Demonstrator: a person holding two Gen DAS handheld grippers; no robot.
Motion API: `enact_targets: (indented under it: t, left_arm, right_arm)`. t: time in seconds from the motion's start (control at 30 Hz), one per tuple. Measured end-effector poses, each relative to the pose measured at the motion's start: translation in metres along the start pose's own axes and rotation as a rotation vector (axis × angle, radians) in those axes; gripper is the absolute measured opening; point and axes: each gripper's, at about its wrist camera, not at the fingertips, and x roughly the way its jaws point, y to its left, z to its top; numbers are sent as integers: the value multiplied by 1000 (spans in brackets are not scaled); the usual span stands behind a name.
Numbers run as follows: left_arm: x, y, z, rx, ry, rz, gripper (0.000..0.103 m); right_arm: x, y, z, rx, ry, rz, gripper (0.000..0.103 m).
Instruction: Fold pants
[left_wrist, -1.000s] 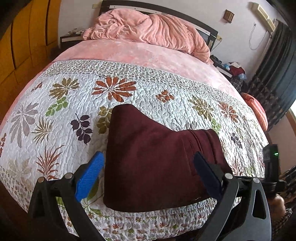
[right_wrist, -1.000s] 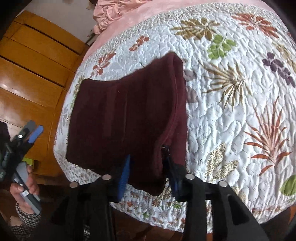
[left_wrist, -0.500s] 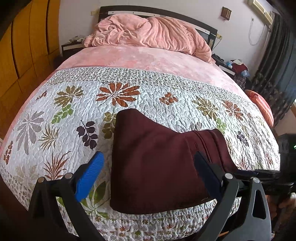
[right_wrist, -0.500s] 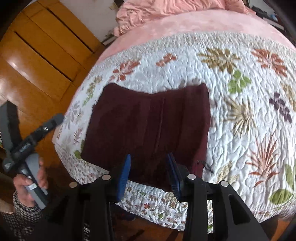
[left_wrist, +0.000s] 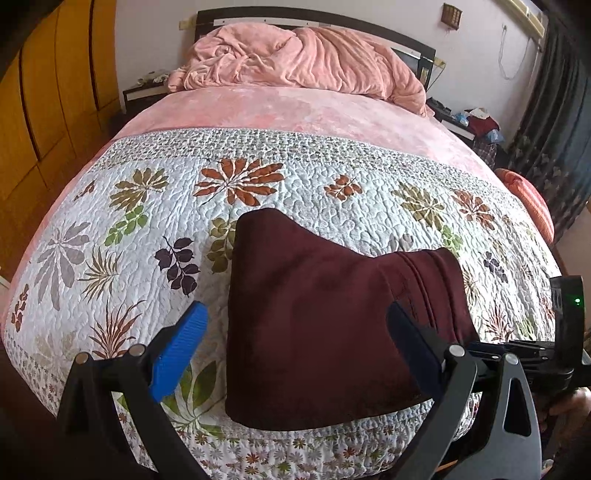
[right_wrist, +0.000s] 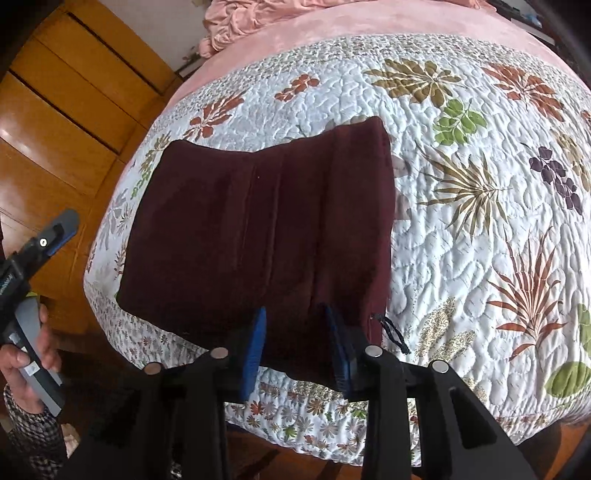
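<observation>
Folded maroon fleece pants (left_wrist: 325, 332) lay on the white floral quilt (left_wrist: 332, 206), long axis from nine to three o'clock. Left gripper (left_wrist: 295, 354) gaped wide; right gripper (right_wrist: 295, 343), just narrowing, straddled their hem unpinched.

Folded maroon pants (left_wrist: 314, 332) lie on quilt (left_wrist: 147, 229) between spread fingers (left_wrist: 181, 343).

Maroon pants (left_wrist: 317, 325) folded flat at quilt's edge
</observation>
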Motion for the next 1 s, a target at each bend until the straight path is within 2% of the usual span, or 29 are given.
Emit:
enact_targets:
  t: [0.13, 0.33, 0.4, 0.43, 0.47, 0.53, 0.57, 0.63, 0.7, 0.83, 0.9, 1.0]
  left_arm:
    - [1, -2, -2, 11, -5, 4, 97]
    - [26, 7, -11, 14, 74, 7, 97]
    - [30, 16, -14, 2, 102, 7, 97]
    - [32, 26, -16, -12, 127, -13, 97]
    - [33, 35, -18, -29, 148, -36, 97]
    - [37, 57, -24, -92, 209, -114, 97]
    - [40, 71, -29, -137, 245, -181, 97]
    - [45, 90, -37, -192, 291, -217, 97]
    - [53, 103, -46, -215, 337, -250, 97]
    - [71, 114, -61, -306, 399, -384, 97]
    - [81, 116, -66, -346, 422, -397, 97]
    - [96, 114, -71, -353, 454, -407, 97]
  right_arm:
    - [3, -2, -3, -11, -27, 2, 34]
    - [-1, -1, -1, 5, -40, 9, 34]
    - [-12, -5, 0, 47, -55, 85, 43]
    - [-18, -7, 0, 65, -61, 115, 53]
    - [-24, -9, 0, 78, -70, 135, 56]
    - [-36, -12, -2, 77, -90, 117, 56]
    - [-39, -14, -3, 77, -94, 106, 58]
    - [-43, -23, -8, 105, -95, 122, 64]
    - [-39, -32, -13, 145, -76, 149, 65]
    - [-25, -40, -22, 200, -41, 180, 65]
    - [-21, -41, -25, 207, -35, 194, 65]
    - [-18, -39, -25, 202, -25, 195, 65]
